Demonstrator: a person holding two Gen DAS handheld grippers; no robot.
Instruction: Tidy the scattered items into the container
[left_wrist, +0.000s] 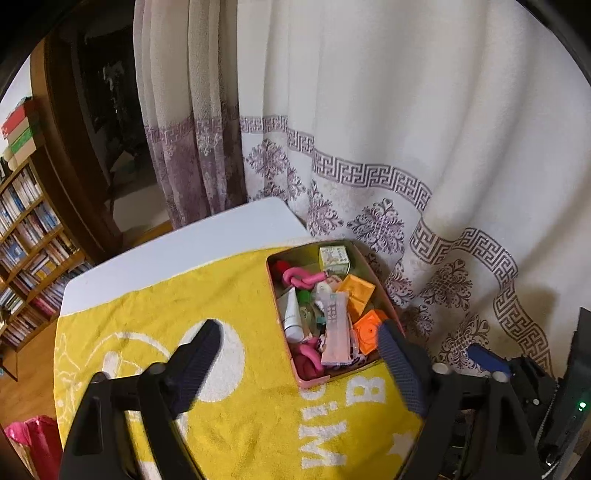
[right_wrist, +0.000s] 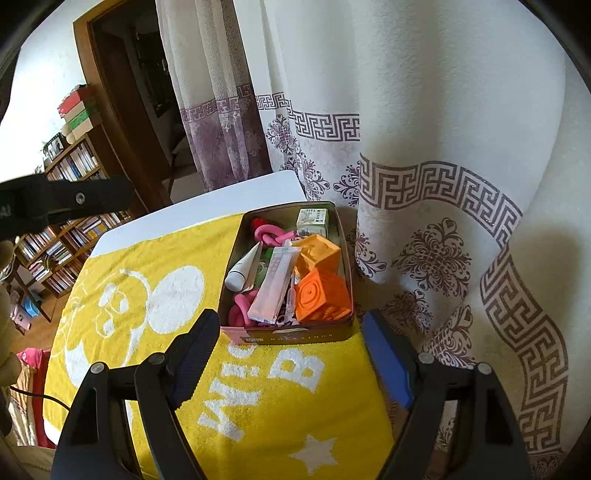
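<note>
On the yellow towel (right_wrist: 155, 295), which covers most of the white table (right_wrist: 207, 206), your left gripper (left_wrist: 301, 363) hangs with its jaws spread wide and nothing between them. Its right finger (left_wrist: 400, 369) sits just in front of the near right corner of the container (left_wrist: 308, 380). To the right of the towel's white cartoon print, that container, an open rectangular tin (right_wrist: 295, 334), rests on the towel against the patterned curtain (right_wrist: 443, 184).

Inside it, going left to right, lie a pink knotted rope toy (right_wrist: 240, 310), a white tube (right_wrist: 243, 267), a long pale pink sachet (right_wrist: 275, 286) laid on top, and two orange blocks (right_wrist: 321, 295), with a small pale green box (right_wrist: 313, 220) at the far end. No loose items show on the towel around the tin.

Your right gripper (right_wrist: 291, 360) hovers just before the tin's near wall, also released and empty, its fingers spread wider than the tin.
</note>
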